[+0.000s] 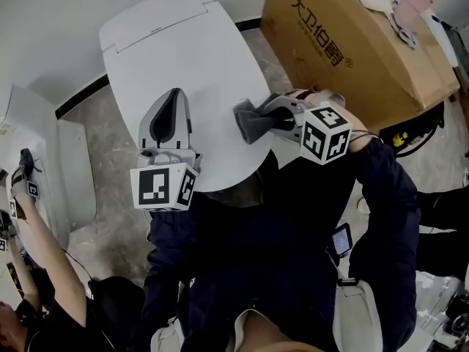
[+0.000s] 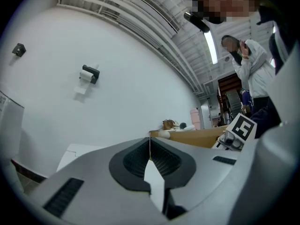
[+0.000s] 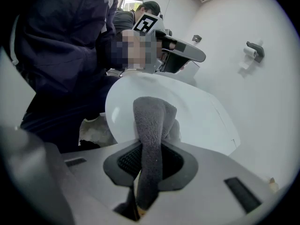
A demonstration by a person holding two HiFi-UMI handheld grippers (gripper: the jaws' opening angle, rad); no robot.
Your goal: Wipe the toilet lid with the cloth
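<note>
My right gripper (image 1: 272,120) pinches the soft grey terry cloth (image 1: 249,122) by one bunched end, over the glossy white toilet lid's (image 1: 183,57) near right edge. I expect it to flop. My left gripper's (image 1: 173,101) jaws meet, empty.

Person's dress and tools. Dark navy long-sleeved jacket (image 1: 293,226). Left tool (image 1: 171,101) and right tool (image 1: 258,120): pale grey moulded shells, black ribbed pads (image 2: 133,161). At each tool's jacket end, a white cube printed with black square markers: left cube (image 1: 163,188), right cube (image 1: 325,134).

Left hand-held gripper (image 1: 174,97) closed; right (image 1: 275,118) clamped
</note>
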